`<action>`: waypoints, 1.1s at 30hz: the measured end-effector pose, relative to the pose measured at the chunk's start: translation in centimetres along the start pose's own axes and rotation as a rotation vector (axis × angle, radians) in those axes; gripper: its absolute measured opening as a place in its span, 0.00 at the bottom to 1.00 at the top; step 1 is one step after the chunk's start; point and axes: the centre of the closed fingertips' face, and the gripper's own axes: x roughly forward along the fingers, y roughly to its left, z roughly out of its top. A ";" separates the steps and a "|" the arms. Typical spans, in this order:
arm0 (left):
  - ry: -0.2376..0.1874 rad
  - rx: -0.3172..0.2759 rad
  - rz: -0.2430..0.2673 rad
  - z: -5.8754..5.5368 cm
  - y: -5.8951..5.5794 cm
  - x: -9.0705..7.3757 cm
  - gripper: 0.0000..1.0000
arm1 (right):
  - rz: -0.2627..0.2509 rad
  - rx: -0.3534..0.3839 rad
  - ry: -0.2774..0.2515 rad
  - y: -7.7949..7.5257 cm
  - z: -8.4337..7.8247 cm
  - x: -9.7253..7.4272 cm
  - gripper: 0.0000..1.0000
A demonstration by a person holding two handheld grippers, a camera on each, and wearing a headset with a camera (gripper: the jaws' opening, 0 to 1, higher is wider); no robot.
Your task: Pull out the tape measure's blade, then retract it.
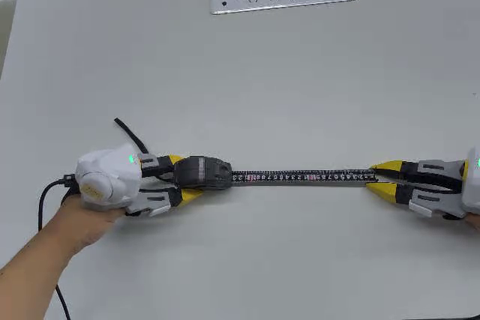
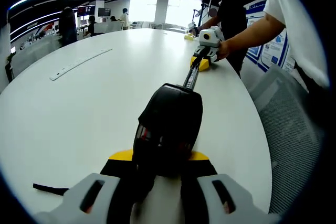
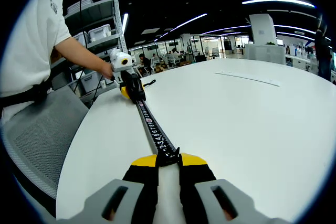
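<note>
The dark grey rounded plastic tape-measure case (image 1: pixel 202 172) is clamped in the left gripper (image 1: pixel 182 177) on the white table (image 1: pixel 225 73); its black numbered blade (image 1: pixel 300 177) is stretched straight rightward, tip pinched by the right gripper (image 1: pixel 379 177); retraction would be made leftward along that axis.

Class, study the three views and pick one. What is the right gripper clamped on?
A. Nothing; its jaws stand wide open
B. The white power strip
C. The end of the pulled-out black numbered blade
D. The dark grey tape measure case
C: in the right gripper view, the right gripper has its yellow-tipped jaws shut on the end of the black numbered blade, while the left gripper holds the dark grey tape measure case.
</note>
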 end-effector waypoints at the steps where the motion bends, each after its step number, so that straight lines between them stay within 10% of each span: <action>1: 0.002 -0.003 0.002 0.0 0.0 0.0 0.29 | -0.001 0.001 0.000 0.0 0.0 0.0 0.13; 33: 0.010 -0.035 0.020 -0.3 0.5 0.3 0.43 | 0.000 0.017 0.004 0.8 0.4 0.1 0.25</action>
